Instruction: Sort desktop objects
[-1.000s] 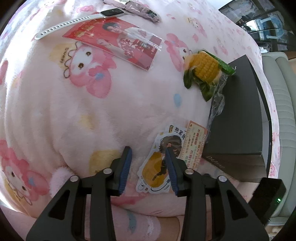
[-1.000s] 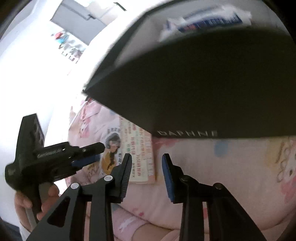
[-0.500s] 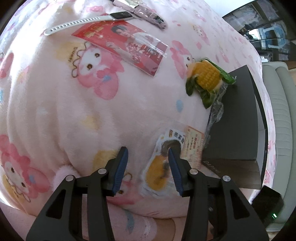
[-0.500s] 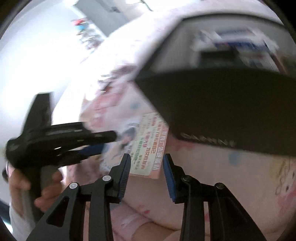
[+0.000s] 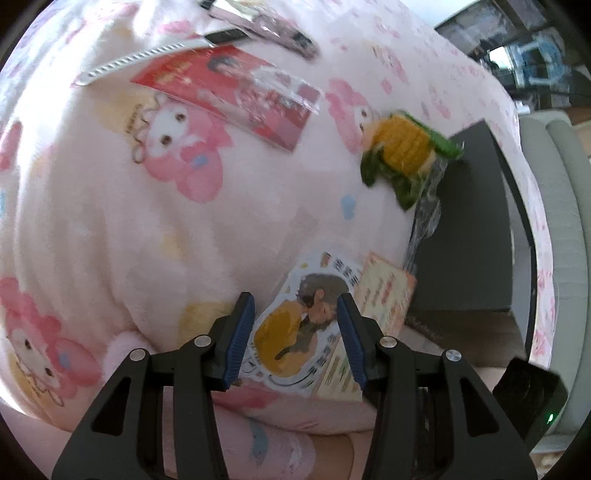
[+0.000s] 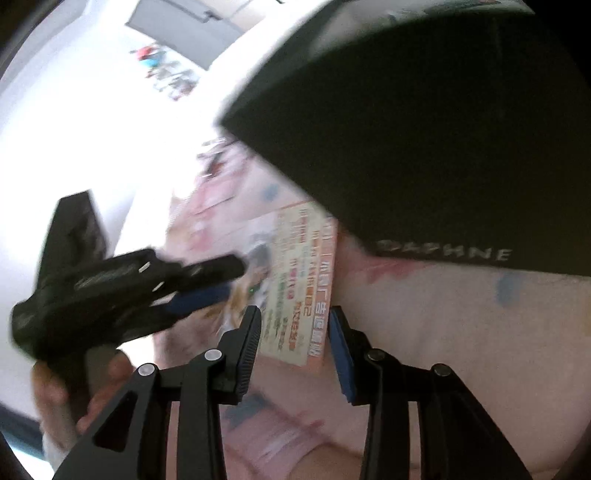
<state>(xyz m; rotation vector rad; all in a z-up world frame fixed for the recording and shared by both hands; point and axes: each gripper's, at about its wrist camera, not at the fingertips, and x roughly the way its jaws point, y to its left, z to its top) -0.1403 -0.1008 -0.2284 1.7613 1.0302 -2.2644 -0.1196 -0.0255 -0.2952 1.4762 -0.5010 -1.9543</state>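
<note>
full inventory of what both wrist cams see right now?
blanket: 1, pink cartoon print, under everything
watch: 1, white strap, far left
red packet: 1, red, clear sleeve, beside watch
clear pouch: 1, far edge, blurred
corn toy: 1, yellow-green, by box
black box: 1, right
cartoon sticker: 1, between left fingers
orange card: 1, beside sticker
left gripper: open
right gripper: open
</note>
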